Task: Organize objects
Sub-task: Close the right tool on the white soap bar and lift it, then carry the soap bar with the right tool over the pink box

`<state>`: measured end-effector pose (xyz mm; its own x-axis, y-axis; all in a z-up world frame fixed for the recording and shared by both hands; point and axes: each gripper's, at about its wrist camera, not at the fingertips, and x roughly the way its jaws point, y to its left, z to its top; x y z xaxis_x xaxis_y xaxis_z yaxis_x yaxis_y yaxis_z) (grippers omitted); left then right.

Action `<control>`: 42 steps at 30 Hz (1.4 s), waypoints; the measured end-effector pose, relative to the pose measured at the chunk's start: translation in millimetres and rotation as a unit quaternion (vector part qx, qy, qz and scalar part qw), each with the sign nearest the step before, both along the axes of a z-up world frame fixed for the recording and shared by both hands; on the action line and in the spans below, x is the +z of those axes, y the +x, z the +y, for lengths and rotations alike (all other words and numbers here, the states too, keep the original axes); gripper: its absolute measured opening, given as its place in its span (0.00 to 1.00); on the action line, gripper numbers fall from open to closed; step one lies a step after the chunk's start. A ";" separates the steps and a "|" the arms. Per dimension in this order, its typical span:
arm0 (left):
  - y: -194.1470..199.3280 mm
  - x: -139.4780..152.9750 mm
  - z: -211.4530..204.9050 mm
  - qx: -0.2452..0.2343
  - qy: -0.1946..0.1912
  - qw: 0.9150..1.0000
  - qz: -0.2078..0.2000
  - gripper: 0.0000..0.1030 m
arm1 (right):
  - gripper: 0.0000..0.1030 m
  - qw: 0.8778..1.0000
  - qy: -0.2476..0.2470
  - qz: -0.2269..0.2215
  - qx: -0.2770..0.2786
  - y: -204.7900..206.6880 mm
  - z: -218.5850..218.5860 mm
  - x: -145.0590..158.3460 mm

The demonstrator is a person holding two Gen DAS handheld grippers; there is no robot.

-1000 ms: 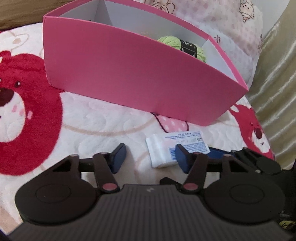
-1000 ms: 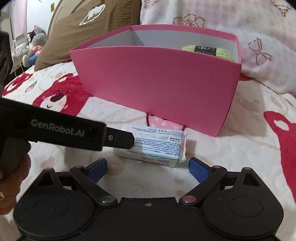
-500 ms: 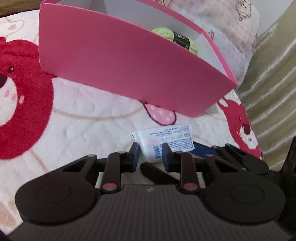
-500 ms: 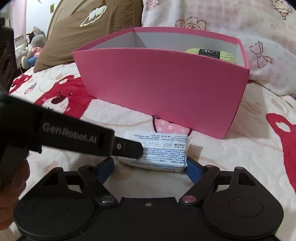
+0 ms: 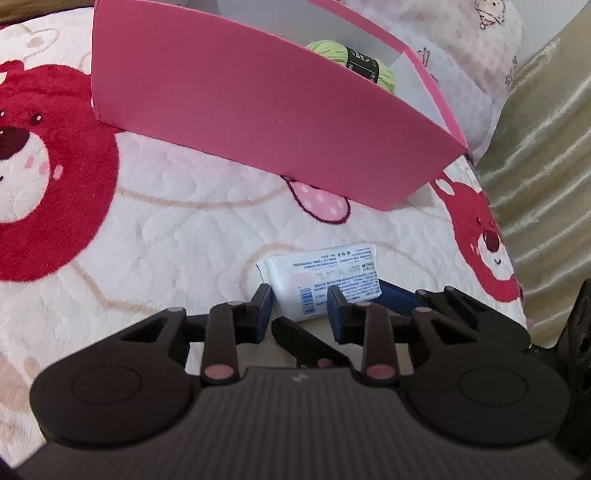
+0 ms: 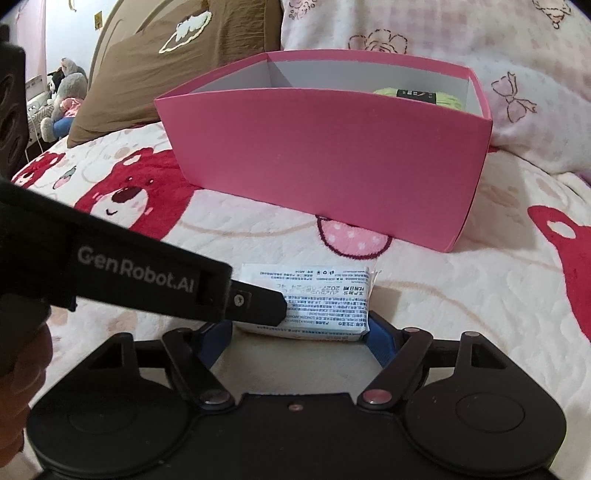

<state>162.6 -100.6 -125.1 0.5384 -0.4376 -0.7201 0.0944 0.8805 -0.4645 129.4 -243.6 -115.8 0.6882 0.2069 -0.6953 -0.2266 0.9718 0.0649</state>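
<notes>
A white tissue pack [image 5: 321,275] with blue print lies on the bear-print blanket in front of a pink box [image 5: 258,110]. My left gripper [image 5: 297,308] is closed on the pack's near end. My right gripper [image 6: 299,334] has both blue pads against the pack [image 6: 317,295] at its two ends. The left gripper's finger [image 6: 255,301] crosses the right wrist view over the pack. A green yarn ball [image 5: 351,64] with a black band lies inside the box, also visible in the right wrist view [image 6: 417,98].
A brown pillow [image 6: 166,66] and a pink patterned pillow [image 6: 443,33] lie behind the box. A gold curtain [image 5: 546,155] hangs at the right. Plush toys [image 6: 62,99] sit far left.
My left gripper closed from wide open onto the pack's end. My right gripper moved forward and closed around the pack. The pack stays on the blanket.
</notes>
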 end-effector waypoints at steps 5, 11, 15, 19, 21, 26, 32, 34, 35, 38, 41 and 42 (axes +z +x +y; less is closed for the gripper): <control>-7.0 4.7 -5.6 -0.013 0.025 1.000 -0.001 0.32 | 0.78 1.000 0.004 0.005 0.001 -4.7 2.8 2.1; -14.2 10.2 -4.3 -0.022 0.030 0.999 0.002 0.32 | 0.78 1.000 0.017 0.011 -0.006 -8.4 4.5 7.6; -19.4 14.4 -4.0 -0.025 0.035 0.999 0.006 0.35 | 0.78 1.000 0.016 0.014 -0.007 -14.5 7.7 9.8; -23.6 18.6 -3.2 -0.030 0.038 0.999 0.010 0.36 | 0.79 1.000 0.018 0.020 -0.009 -20.0 9.6 12.4; -26.5 21.4 -3.0 -0.034 0.042 0.998 0.013 0.36 | 0.79 1.000 0.018 0.022 -0.010 -22.6 10.7 14.4; -34.5 34.3 -2.9 -0.045 0.053 0.997 0.013 0.36 | 0.80 0.999 0.024 0.023 -0.015 -30.4 13.6 23.9; -43.7 54.2 3.0 -0.054 0.051 0.997 0.015 0.36 | 0.80 1.000 0.020 0.015 -0.017 -40.7 19.7 41.1; -46.0 60.3 3.6 -0.058 0.053 0.997 0.015 0.36 | 0.80 1.000 0.016 0.012 -0.017 -44.6 21.9 47.5; -47.9 63.6 5.1 -0.054 0.051 0.997 0.013 0.36 | 0.80 1.000 0.015 0.010 -0.017 -46.4 22.8 50.4; -54.2 73.5 10.1 -0.047 0.047 0.998 0.005 0.36 | 0.80 1.000 0.018 0.007 -0.018 -50.3 24.6 58.5; -57.2 85.4 13.2 -0.053 0.045 0.998 -0.003 0.36 | 0.80 1.000 0.021 0.002 -0.017 -53.8 27.5 67.9; -57.8 89.5 14.0 -0.055 0.044 0.997 -0.005 0.36 | 0.80 1.000 0.020 -0.002 -0.017 -55.3 28.5 71.8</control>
